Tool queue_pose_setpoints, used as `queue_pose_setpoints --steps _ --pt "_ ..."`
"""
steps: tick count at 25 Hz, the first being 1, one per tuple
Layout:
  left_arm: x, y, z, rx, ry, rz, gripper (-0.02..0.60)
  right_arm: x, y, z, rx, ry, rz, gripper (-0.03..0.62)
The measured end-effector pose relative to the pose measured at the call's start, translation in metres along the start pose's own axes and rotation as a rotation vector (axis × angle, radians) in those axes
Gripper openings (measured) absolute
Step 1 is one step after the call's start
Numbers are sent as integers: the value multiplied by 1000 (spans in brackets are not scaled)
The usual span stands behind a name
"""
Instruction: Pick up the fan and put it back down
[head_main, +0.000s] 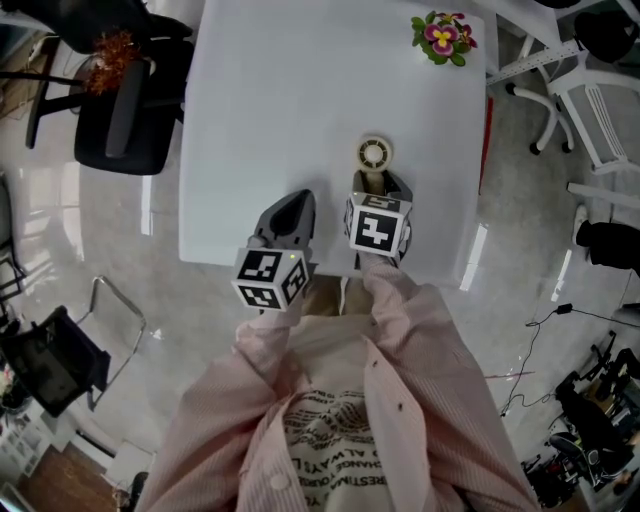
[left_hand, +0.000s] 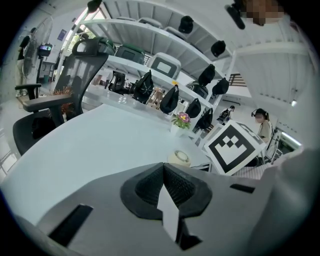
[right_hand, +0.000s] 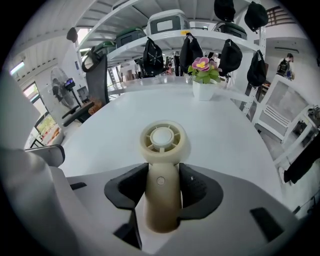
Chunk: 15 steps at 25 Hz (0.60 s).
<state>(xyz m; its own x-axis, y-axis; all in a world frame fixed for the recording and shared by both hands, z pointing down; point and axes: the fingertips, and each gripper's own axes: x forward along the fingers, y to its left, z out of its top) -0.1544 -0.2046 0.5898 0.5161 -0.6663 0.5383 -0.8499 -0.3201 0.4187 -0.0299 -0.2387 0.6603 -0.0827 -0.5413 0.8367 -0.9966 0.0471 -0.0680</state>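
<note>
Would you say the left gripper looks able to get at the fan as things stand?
Probably yes, but only at the round head of the fan: the left gripper sits close beside it with nothing between, though its jaws are shut and the right gripper holds the handle.

I saw a white table (head_main: 260, 120). A small cream fan (head_main: 374, 155) lay on it near my side. A little flower pot (head_main: 444, 37) stood at the far corner.

I read this as an office: mesh chair (head_main: 125, 110) left of the white tabletop (head_main: 280, 120), shelving (right_hand: 170, 35) hung with backpacks (right_hand: 152, 52) beyond it.
</note>
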Motion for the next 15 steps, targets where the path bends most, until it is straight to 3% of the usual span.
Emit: queue_pose_setpoints --steps 15 --pt "-2 -13 5 28 -15 6 2 -20 -10 9 25 -68 126 184"
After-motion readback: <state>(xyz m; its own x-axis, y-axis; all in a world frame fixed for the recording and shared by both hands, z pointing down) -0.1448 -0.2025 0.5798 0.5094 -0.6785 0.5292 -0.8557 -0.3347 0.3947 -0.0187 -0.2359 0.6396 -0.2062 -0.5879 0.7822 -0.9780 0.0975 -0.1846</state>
